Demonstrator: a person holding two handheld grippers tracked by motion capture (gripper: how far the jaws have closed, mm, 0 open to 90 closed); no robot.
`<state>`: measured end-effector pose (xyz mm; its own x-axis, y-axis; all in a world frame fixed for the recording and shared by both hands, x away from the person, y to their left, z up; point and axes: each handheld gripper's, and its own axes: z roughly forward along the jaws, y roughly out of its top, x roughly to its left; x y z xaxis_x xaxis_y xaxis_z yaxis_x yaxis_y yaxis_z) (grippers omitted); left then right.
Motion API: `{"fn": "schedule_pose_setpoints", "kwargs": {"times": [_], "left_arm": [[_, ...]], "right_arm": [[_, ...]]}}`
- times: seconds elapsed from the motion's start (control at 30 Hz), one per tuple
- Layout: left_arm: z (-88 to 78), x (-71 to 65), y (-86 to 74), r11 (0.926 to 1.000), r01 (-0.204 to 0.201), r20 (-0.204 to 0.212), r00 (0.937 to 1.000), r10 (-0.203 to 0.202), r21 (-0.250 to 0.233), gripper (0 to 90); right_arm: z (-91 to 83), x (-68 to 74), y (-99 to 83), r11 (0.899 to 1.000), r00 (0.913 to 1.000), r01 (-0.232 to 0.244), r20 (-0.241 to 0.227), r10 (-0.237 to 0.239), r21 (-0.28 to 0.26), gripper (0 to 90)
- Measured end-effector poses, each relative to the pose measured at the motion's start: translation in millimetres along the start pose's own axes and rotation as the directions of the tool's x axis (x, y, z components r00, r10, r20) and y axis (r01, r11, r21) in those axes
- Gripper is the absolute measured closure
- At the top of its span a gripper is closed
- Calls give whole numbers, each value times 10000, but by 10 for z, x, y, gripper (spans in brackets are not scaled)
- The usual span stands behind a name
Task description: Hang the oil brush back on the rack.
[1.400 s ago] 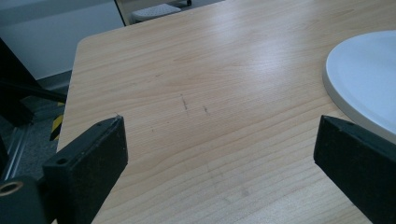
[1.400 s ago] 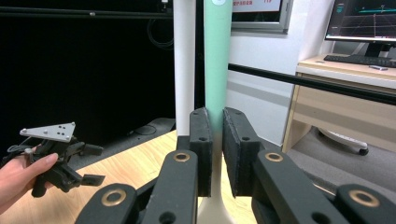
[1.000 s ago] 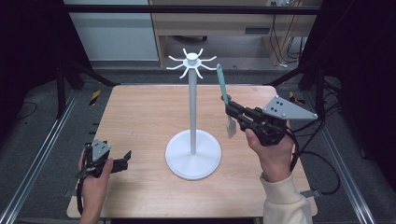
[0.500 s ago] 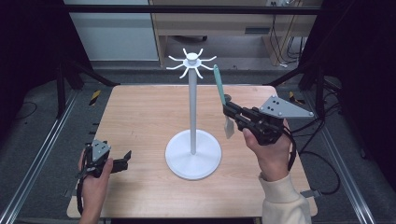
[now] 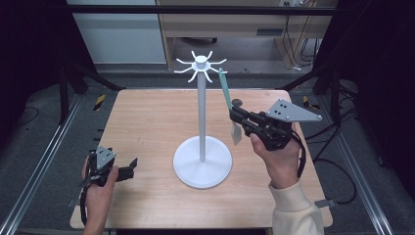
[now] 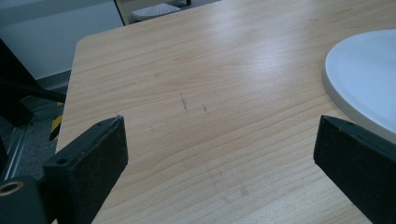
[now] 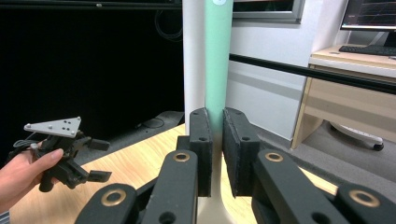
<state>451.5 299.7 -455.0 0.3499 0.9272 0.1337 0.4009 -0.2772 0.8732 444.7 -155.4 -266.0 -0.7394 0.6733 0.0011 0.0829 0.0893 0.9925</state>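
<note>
High view: right gripper [image 5: 237,116] is raised over the table [image 5: 147,122], just right of the white stand [image 5: 202,117], jaws clamped on a green-handled spatula [image 5: 226,91] w/ handle pointing up toward the stand's hooks [image 5: 199,67] and pale blade hanging below. Right gripper view: jaws pinch the green handle [image 7: 217,60] right beside the pole. Left gripper [image 5: 128,167] rests low at the table's near-left corner, jaws wide apart w/ nothing between; stand's base [image 6: 364,79] lies just beside it.
</note>
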Motion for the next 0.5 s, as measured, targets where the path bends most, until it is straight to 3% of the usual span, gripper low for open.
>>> {"fn": "schedule_pose_setpoints", "kwargs": {"times": [0.5], "left_arm": [[-12, -2, -7, 10000, 3, -35, 10000, -3, 10, 26]], "right_arm": [[107, 4, -45, 10000, 9999, 47, 105, -47, 8, 824]]}}
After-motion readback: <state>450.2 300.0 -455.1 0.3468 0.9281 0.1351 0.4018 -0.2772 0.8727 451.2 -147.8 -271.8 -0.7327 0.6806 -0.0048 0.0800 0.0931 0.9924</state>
